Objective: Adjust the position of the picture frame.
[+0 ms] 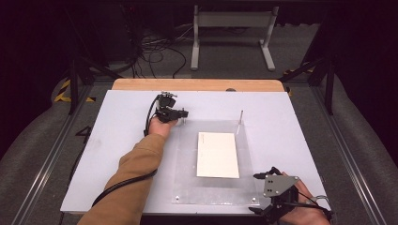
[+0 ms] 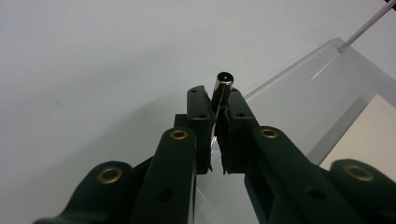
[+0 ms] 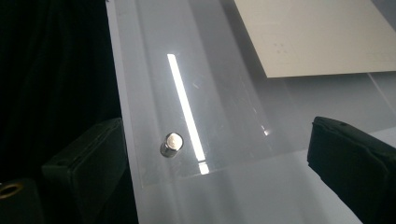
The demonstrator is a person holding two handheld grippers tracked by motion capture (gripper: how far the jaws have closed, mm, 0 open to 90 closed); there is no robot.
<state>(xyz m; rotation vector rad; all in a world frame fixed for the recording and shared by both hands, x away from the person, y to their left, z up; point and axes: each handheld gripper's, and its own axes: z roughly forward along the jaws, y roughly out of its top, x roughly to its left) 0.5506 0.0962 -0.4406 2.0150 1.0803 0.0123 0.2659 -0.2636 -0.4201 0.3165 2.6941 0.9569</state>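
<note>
Left gripper [image 2: 217,122] clamps a pen [image 2: 221,91] over clear tray [image 2: 299,79].

Tan long sleeve [image 1: 126,183] on the left forearm, black cable [image 1: 123,184] trailing beneath it from the black left gripper [image 1: 184,114]. Black jaws on the left gripper, ridged on the inner faces, with brass-ringed holes [image 2: 179,134] along the glossy arms. Grey three-cornered plate [image 1: 279,184] with dark screw heads atop the black right gripper [image 1: 258,193], thin cables beside the right hand [image 1: 305,213].
</note>
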